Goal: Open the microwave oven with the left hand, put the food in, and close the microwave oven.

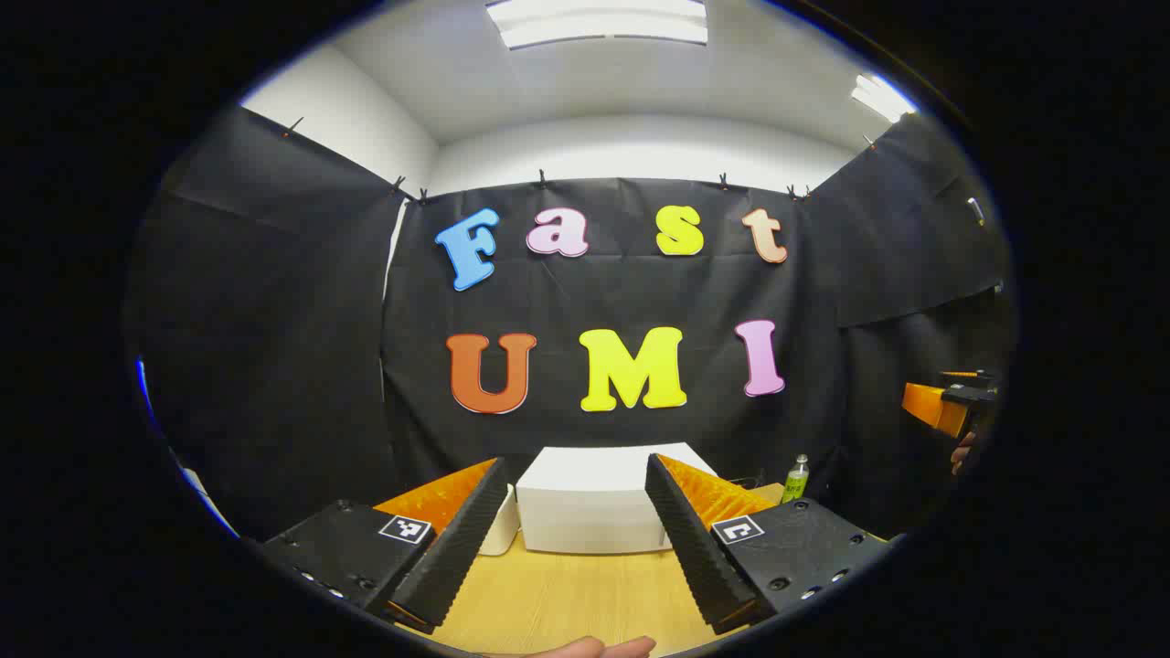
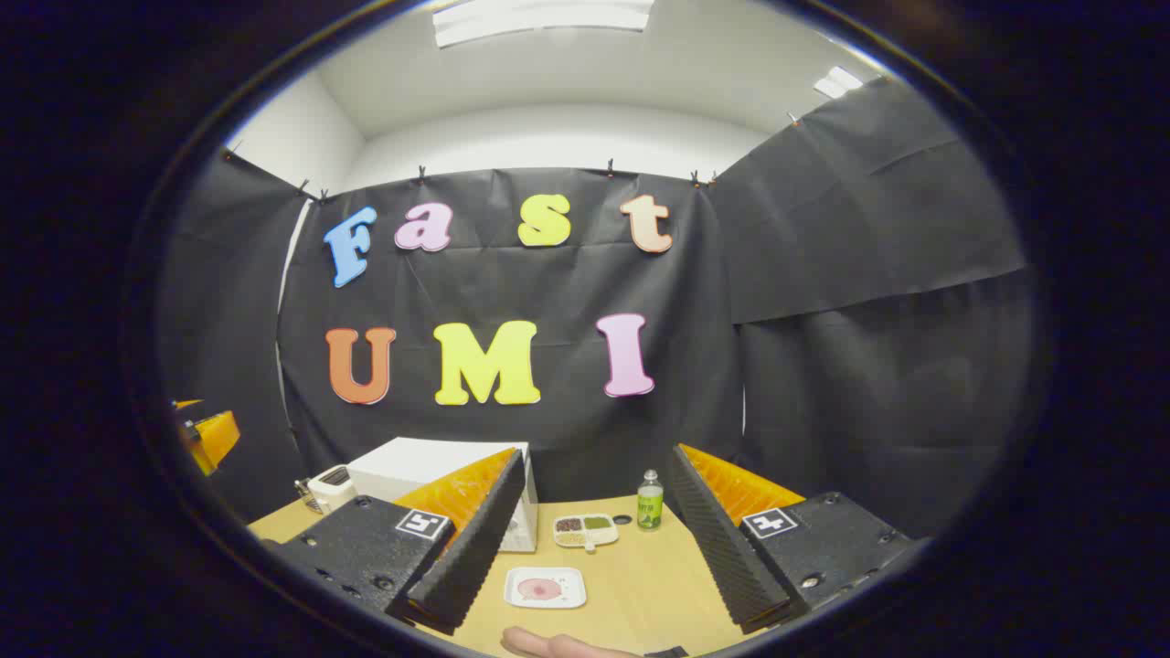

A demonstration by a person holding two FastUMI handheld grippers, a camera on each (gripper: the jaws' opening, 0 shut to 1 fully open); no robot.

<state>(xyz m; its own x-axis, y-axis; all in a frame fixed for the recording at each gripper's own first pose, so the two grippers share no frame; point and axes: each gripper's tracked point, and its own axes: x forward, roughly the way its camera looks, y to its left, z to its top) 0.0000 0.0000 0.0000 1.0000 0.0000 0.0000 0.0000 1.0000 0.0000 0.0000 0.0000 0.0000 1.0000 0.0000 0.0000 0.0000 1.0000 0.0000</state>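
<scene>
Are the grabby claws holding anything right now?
No. The left gripper and right gripper are both open, with nothing between their fingers. The microwave sits untouched ahead.

This was a recording booth set up inside a plain white-walled room, not a real kitchen. Black cloth (image 2: 823,302) hung from clips as the booth's walls across the middle of both views, with bare white wall (image 1: 347,119) and ceiling light panels (image 1: 599,20) showing above it at the top of the frame. Low in the frame stood a wooden table (image 2: 640,576) carrying a white microwave oven (image 1: 590,498), a small bottle (image 2: 650,503) and plates of food (image 2: 545,587), staged like a kitchen counter.
</scene>
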